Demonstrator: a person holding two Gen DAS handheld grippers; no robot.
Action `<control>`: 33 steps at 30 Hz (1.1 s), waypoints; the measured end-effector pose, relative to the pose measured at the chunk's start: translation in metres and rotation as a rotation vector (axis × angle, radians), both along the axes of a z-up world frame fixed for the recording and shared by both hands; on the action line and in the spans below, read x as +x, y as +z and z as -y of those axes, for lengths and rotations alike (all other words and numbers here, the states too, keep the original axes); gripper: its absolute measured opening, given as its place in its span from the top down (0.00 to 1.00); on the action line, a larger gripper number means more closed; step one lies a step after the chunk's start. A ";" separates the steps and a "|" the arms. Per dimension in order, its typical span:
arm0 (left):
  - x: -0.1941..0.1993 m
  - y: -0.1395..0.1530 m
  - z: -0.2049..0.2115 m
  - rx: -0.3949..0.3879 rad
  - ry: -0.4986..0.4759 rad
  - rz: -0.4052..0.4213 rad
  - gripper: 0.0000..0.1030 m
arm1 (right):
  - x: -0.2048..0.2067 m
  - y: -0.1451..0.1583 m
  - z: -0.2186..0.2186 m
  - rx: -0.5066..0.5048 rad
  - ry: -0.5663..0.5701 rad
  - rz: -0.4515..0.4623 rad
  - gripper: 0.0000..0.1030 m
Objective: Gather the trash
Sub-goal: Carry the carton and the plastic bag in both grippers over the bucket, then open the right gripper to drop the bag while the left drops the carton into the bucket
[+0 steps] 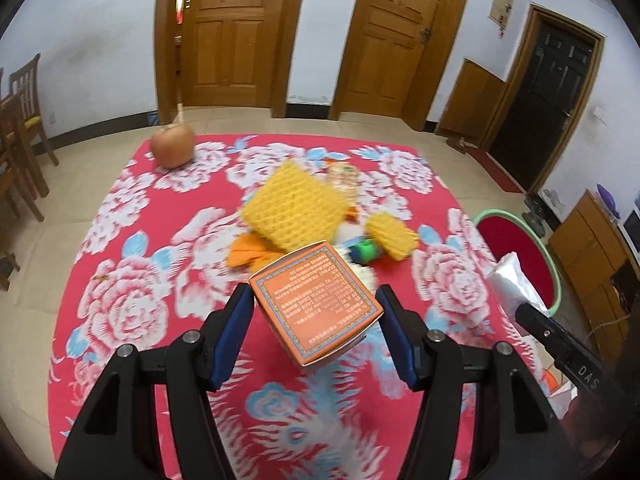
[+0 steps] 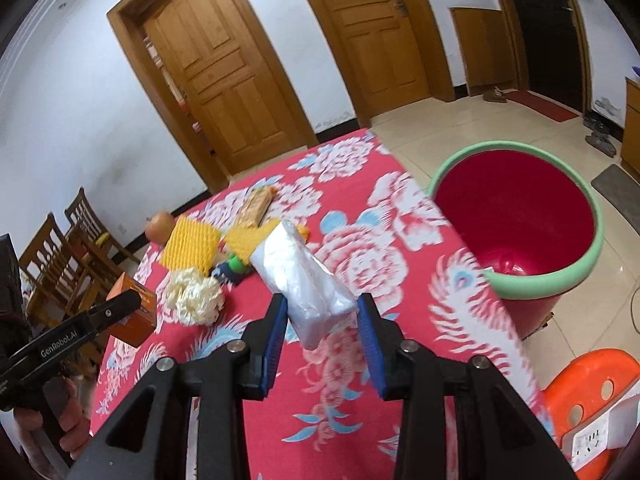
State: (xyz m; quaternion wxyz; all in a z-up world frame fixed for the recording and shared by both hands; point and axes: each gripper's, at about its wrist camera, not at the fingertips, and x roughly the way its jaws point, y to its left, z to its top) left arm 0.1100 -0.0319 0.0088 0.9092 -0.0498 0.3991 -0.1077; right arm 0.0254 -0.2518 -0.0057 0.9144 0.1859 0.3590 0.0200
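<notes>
Orange cardboard, printed with small white lettering too fine to read, makes up the small rectangular box (image 1: 318, 306) caught tilted between the blue-padded jaws of the left gripper (image 1: 316, 330), above the bench under its red cloth with white and blue flowers (image 1: 132, 280). The right gripper (image 2: 322, 334) has its jaws closed partway on a crinkled clear-plastic packet (image 2: 306, 280), held over the bench just beside a red plastic bucket with a pale green rim (image 2: 516, 216) standing on the tiled floor. The left gripper's black arm reads "GenRobot.AI"; the right one's reads "DAS". On the cloth lie yellow foam fruit nets (image 1: 296, 208), a crumpled white tissue wad (image 2: 196, 294), a green and blue cylinder (image 1: 364, 252), a printed snack wrapper (image 2: 258, 204) and a round apple (image 1: 173, 145).
</notes>
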 end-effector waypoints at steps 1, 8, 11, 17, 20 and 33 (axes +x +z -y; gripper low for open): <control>0.000 0.002 0.007 0.001 -0.013 0.005 0.39 | 0.000 0.001 0.004 0.003 -0.008 0.003 0.62; 0.010 0.011 0.051 0.007 -0.105 0.019 0.39 | -0.008 0.007 0.041 0.025 -0.097 0.029 0.62; 0.017 0.012 0.072 0.020 -0.141 0.020 0.39 | -0.009 0.007 0.061 0.037 -0.145 0.032 0.62; 0.028 0.012 0.121 0.046 -0.234 0.028 0.39 | -0.012 0.004 0.100 0.055 -0.237 0.034 0.62; 0.034 0.010 0.142 0.054 -0.272 0.027 0.39 | -0.012 0.001 0.118 0.065 -0.279 0.032 0.62; 0.062 -0.017 0.217 0.084 -0.380 -0.021 0.39 | -0.007 -0.020 0.170 0.110 -0.401 0.006 0.61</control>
